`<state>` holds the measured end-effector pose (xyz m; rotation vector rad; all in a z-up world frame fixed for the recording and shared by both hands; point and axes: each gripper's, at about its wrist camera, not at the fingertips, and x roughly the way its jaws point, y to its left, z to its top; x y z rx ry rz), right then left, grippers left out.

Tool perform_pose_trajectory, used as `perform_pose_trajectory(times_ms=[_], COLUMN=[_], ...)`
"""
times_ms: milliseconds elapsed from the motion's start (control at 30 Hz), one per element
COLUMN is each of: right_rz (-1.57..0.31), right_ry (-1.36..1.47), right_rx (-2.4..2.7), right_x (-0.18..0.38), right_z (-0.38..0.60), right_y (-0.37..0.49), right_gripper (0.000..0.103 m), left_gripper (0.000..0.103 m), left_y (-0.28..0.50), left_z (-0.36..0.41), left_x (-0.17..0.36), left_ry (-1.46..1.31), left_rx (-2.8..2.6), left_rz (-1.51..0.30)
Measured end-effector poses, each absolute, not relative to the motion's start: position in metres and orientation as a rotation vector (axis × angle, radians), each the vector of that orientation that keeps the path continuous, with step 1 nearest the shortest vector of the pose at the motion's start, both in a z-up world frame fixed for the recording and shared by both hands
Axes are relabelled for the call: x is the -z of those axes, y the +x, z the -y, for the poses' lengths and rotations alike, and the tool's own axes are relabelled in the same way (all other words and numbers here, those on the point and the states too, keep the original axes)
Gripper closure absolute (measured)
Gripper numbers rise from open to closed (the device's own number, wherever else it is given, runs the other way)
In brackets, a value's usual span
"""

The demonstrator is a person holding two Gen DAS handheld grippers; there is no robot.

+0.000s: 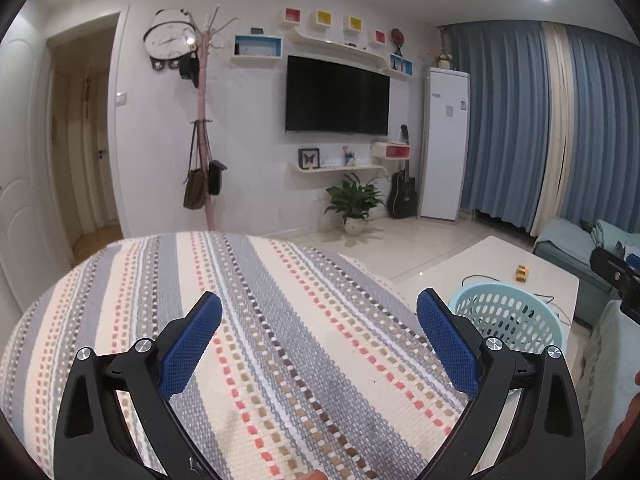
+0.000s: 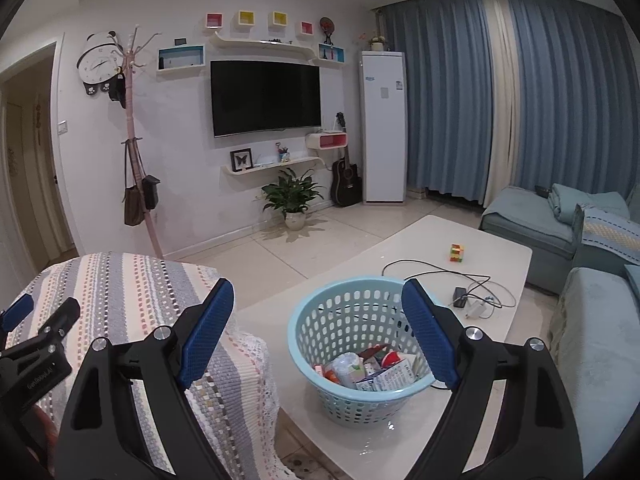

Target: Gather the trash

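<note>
A: Right wrist view: right tool (image 2: 318, 320) stands wide, nothing between its pads, above the light blue basket (image 2: 320, 384) on the white table (image 2: 460, 240). Trash (image 2: 368, 370), cartons and wrappers, lies inside.

B: And the left tool (image 1: 319, 338)?

A: Wide too, empty, over the striped cover (image 1: 280, 320). No loose trash shows there, though the near edge is poorly seen.

B: Recommendation?

A: Scan both surfaces before any further approach.

Empty tool (image 1: 319, 310) above striped cloth (image 1: 256, 320)
</note>
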<state>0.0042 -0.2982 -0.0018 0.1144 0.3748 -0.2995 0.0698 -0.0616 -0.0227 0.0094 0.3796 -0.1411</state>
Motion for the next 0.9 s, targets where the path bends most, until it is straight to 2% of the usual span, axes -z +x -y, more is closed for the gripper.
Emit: perform_pose_trajectory(times_ms=[900], right_rz=[-0.393], right_ry=[0.072], right_rx=[0.315], right_x=[0.012], right_z=[0.297], right_y=[0.008], right_gripper=[0.02], left_gripper=[0.008], left_y=[0.067], left_z=[0.065], left_x=[0.034], left_ry=[0.023], left_rx=[0.159], left_rz=[-0.404])
